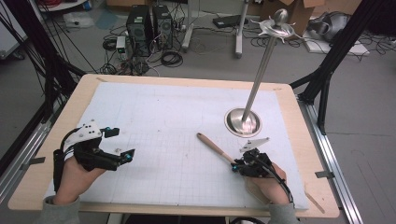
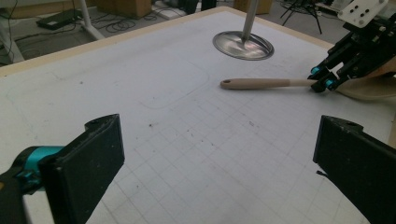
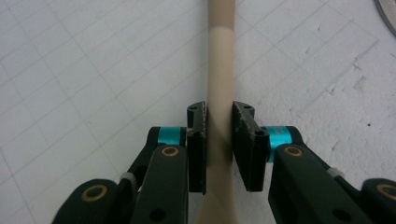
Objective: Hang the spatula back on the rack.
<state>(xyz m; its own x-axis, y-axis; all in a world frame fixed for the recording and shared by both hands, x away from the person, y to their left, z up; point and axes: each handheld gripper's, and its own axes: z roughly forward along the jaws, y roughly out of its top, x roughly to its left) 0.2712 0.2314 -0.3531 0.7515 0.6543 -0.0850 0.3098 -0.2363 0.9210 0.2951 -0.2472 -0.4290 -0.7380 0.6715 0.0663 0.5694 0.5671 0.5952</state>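
The right gripper (image 3: 219, 140) is seen with its two black jaws brought in against a beige utensil handle (image 3: 219, 84); the pads lie flat on both sides of it, so the handle is clamped between them. In the high view the same gripper (image 1: 237, 164) is held low over the mat near the right front corner, and the handle (image 1: 212, 145) runs from it up and to the left, lying on the mat, with a small hole at its far end. What is at the utensil's other end cannot be told, as it is hidden by the gripper and hand.

The left gripper (image 1: 122, 143) is held near the left edge, well apart from the handle, its jaws spread wide with nothing between them; in the left gripper view the two pads (image 2: 88, 158) are seen far apart over bare mat.

Just beyond the right gripper a metal stand (image 1: 243, 122) is set, with a round polished base, a thin upright pole and a spiked disc with a knob on top. It is near the handle but not touching it.

The work is done on a white gridded mat (image 1: 163, 121), faintly smudged, laid on a light wooden table (image 1: 299, 121). Behind the table a grey floor is strewn with cables, two computer towers (image 1: 149, 23) and cardboard boxes (image 1: 299, 11); black frame legs are seen at both sides.
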